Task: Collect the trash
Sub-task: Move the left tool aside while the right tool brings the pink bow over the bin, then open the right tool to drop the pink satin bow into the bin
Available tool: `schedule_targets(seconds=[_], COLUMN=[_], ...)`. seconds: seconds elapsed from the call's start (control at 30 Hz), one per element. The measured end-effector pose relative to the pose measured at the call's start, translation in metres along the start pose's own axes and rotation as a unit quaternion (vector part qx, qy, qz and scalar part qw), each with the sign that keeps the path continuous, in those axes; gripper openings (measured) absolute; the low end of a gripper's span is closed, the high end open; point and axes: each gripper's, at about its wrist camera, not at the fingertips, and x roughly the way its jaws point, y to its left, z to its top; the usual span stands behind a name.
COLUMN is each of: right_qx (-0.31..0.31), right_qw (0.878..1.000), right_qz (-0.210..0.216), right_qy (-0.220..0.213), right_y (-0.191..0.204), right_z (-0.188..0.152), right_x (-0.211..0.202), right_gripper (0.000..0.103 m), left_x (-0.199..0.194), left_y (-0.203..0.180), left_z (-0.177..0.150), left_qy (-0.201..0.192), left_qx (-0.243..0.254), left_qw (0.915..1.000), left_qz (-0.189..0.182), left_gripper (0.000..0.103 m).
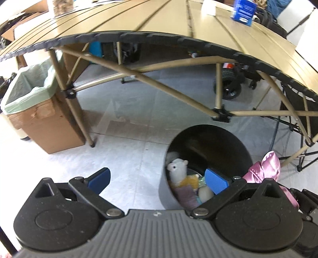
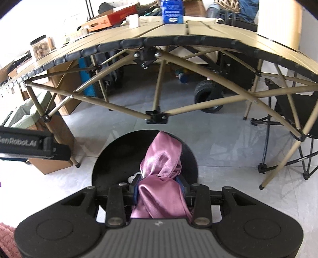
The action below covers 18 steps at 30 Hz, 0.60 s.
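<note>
My right gripper [image 2: 160,187] is shut on a bunched pink satin cloth [image 2: 162,158], held above a round black bin [image 2: 103,164] on the floor. In the left wrist view the same cloth [image 1: 266,168] hangs at the right, beside the bin [image 1: 228,139]. Inside the bin lie a white plush llama [image 1: 177,168] and other soft items. My left gripper [image 1: 158,181] is open and holds nothing; its right fingertip hangs over the bin's mouth, its left one over bare floor.
A tan slatted folding table [image 1: 159,21] stands just beyond the bin, with a blue box [image 1: 243,11], a white cup [image 1: 208,8] and a jar [image 2: 40,47] on it. A cardboard box lined with a green bag [image 1: 29,87] stands left. A folding chair [image 2: 294,111] stands right.
</note>
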Motion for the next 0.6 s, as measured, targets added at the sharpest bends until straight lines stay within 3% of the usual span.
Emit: schedule_targets(seconds=[0.6], right_qx=[0.048], right_qw=[0.996], right_qz=[0.013], right_qy=[0.067], right_y=[0.023], right_z=[0.026], right_x=[0.062], right_gripper=[0.035], left_x=[0.003], left_y=[0.06], left_z=[-0.01], left_qy=[0.007], left_qx=[-0.033], left_qw=[0.999], left_qz=[0.028], left_gripper=[0.103])
